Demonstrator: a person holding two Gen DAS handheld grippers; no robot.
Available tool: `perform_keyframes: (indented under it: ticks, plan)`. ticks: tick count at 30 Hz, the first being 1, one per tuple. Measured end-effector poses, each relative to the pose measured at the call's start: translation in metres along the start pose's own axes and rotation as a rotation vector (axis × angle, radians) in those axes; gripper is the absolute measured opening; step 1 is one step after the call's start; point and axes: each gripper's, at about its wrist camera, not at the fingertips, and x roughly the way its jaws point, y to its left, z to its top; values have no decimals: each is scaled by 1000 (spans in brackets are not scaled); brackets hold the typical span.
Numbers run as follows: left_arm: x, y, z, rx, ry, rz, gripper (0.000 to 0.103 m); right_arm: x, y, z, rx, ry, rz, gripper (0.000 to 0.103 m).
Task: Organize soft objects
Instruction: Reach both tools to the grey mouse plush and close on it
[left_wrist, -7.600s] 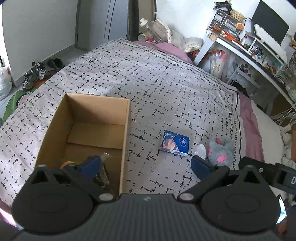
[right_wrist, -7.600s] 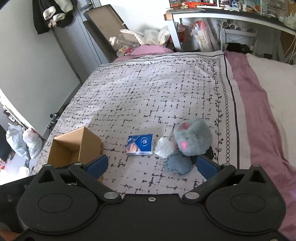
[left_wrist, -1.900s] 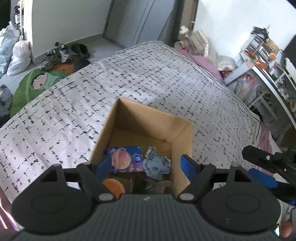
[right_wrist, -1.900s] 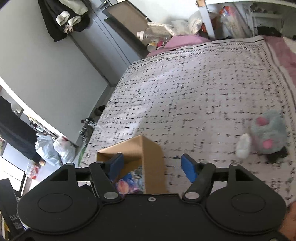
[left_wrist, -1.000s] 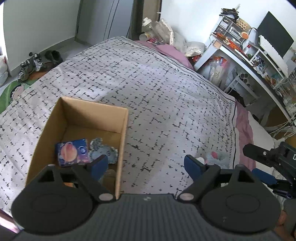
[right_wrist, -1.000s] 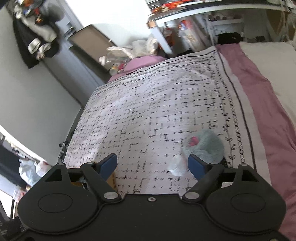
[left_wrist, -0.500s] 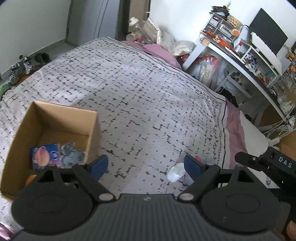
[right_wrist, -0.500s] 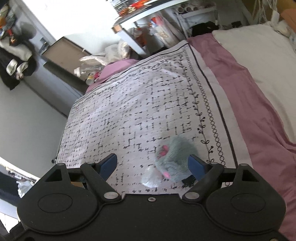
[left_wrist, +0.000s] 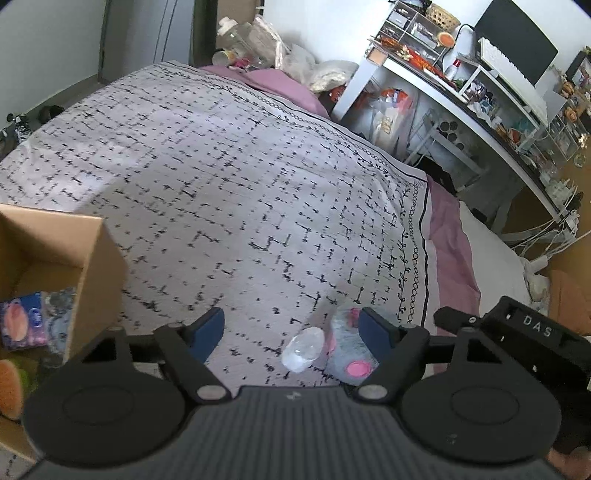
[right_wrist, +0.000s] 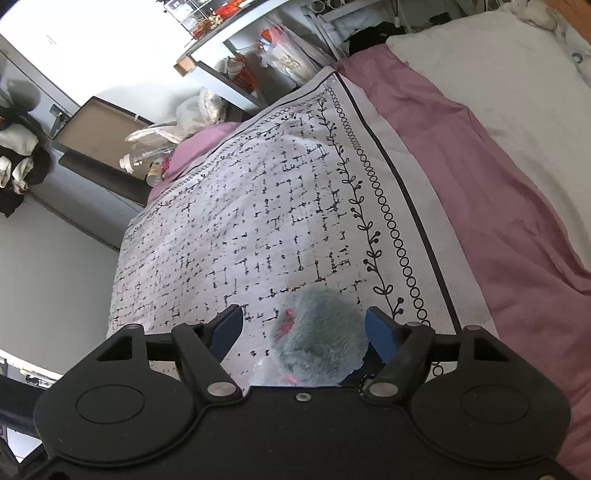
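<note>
A grey plush toy (right_wrist: 317, 343) with pink patches lies on the patterned bedspread. My right gripper (right_wrist: 304, 328) is over it, the toy between its blue fingers without visible contact, jaws closing. A white soft lump (left_wrist: 303, 349) lies just left of the plush (left_wrist: 349, 350). My left gripper (left_wrist: 290, 328) hovers above the lump with a gap on both sides, jaws closing. An open cardboard box (left_wrist: 92, 251) at the left holds a tissue pack (left_wrist: 22, 325), a grey-blue soft item (left_wrist: 59, 317) and an orange one (left_wrist: 11, 384).
The bedspread (left_wrist: 221, 166) stretches far ahead. A pink sheet (right_wrist: 498, 206) borders it on the right. A cluttered white desk (left_wrist: 461, 99) stands beyond the bed's right side. The black body of the other gripper (left_wrist: 517, 339) is close at the right.
Both grippers moved right, away from the box and down towards the plush and white lump, which now sit between the fingers. Both pairs of fingers stand narrower than before.
</note>
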Motion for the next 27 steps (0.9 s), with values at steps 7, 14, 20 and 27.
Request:
perform_keyframes:
  ticks: [7,14,20,27]
  plan:
    - [32,-13,1,-10,43,-17,59,25,-10,4,37,47,14,59]
    - [59,-23,3,-22,91,-38,44,47,-13,6,54,96,23,48]
    - [78,-26,4,-49,123,-45,37,62,-17,6,69,143,21,35]
    - [95,-35,3,-54,152,-40,37,64,-30,5,104,141,0,28]
